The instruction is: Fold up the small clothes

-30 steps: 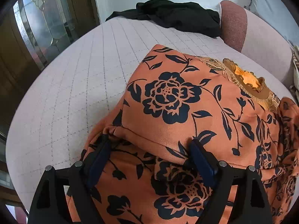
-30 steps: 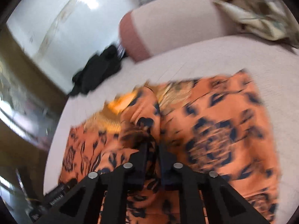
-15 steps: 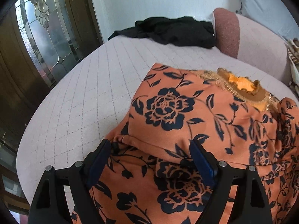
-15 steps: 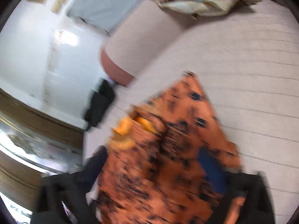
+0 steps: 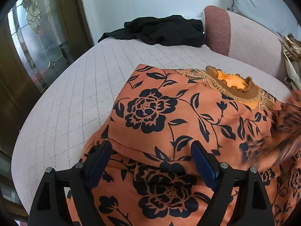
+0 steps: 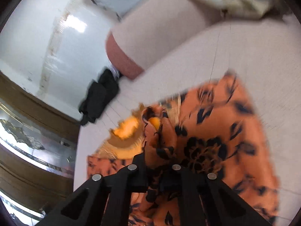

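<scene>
An orange garment with dark blue flowers lies on the quilted pink bed, one side folded over. Its gold lace neckline faces the far right. My left gripper stands wide open just over the folded edge, with its blue pads to either side of the fold. In the right wrist view, my right gripper is shut on a bunched ridge of the orange garment near the neckline. That view is blurred by motion.
A black garment lies crumpled at the far end of the bed beside a pink bolster. A patterned beige cloth sits on the bolster at the right. A leaded glass door stands off the bed's left edge.
My right gripper held the cloth, opened wide over it half a second ago, then shut again on a ridge of fabric while rolling. The left gripper stayed open and drew back a little.
</scene>
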Demonstrator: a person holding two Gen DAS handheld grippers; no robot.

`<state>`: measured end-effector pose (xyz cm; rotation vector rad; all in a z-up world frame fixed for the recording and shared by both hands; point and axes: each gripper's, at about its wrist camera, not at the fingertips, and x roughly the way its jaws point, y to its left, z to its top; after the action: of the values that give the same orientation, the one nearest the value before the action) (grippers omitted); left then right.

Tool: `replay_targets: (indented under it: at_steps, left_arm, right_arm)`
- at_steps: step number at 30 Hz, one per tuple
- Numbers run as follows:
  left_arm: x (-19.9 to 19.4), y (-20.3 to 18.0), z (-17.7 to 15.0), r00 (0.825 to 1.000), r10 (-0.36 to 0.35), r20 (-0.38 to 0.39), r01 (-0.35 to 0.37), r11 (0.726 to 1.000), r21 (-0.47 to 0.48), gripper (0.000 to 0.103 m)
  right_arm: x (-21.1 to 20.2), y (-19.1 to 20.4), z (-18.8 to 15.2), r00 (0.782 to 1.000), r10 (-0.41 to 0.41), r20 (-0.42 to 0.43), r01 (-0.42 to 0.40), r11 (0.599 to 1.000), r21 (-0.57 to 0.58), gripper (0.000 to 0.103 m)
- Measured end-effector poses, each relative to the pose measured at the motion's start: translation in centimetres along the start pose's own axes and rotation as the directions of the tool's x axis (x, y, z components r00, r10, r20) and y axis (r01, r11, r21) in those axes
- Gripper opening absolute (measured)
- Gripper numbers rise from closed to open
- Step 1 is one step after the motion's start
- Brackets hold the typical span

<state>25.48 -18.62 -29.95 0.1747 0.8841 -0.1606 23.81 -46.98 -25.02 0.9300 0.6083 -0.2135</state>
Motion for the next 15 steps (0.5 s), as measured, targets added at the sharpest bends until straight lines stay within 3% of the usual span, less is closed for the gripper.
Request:
replay_targets:
  at_steps: [2,5,8,10,13,15]
  left_arm:
    - [-0.1,-0.2,0.0,1.0,-0.003,0.002,0.003,1.0,-0.004,0.087]
    - [0.1,-1.0,-0.4,1.0,0.019,-0.007,-0.018,0.999,0.039,0.087]
    - [0.8,-1.4,-0.9,0.998,0.049,-0.049,-0.047,0.997,0.059,0.087]
    - [0.7,-1.2,-1.0,0.998,0.048,-0.049,-0.045,0.997,0.06,0.087]
    - [0.7,-1.0,-1.1,0.997,0.065,-0.046,-0.062,0.995,0.075,0.087]
    - [0.6,-1.0,-1.0,0.996,0.072,-0.043,-0.069,0.995,0.065,0.087]
  right_arm:
    - [-2.8,-0.4,0.3,0.999,-0.009,0.034,0.01,1.0,-0.016,0.007]
    - [-4.1,-3.5,-0.5,0.998,-0.061,-0.027,0.061,0.998,0.029,0.008]
    - [-3.0,-6.9,-1.0,0.959,-0.221,-0.177,0.232,0.972,0.044,0.011]
    - [-3.5,-8.4,-0.9,0.962,-0.154,-0.226,0.187,0.973,0.133,0.014]
    - [-5.7,-8.5,0.2,0.96,-0.195,-0.202,0.219,0.971,0.102,0.015]
    - [-7.0,-8.1,1.3,0.958,-0.255,-0.129,0.267,0.959,0.09,0.015]
